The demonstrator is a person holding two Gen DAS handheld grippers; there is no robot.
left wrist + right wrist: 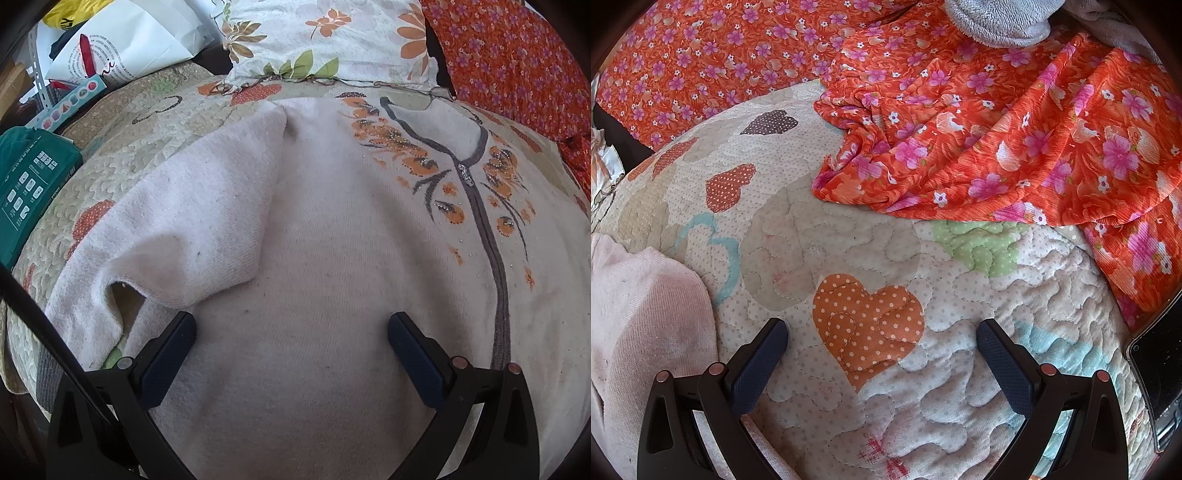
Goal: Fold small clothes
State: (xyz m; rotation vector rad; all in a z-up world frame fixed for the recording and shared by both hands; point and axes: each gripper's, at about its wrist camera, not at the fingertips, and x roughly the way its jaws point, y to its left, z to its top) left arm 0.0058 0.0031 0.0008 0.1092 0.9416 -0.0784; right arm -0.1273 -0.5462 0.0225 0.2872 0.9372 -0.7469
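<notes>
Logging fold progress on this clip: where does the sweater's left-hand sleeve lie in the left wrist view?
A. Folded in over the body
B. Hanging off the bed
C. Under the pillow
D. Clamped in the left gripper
A: the sleeve lies across the sweater body; the left gripper is open and empty.

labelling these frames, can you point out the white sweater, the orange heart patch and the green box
white sweater (pixel 314 280), left wrist view, plain front panel
orange heart patch (pixel 868 321), right wrist view, heart's middle
green box (pixel 26 188), left wrist view, printed top face
</notes>
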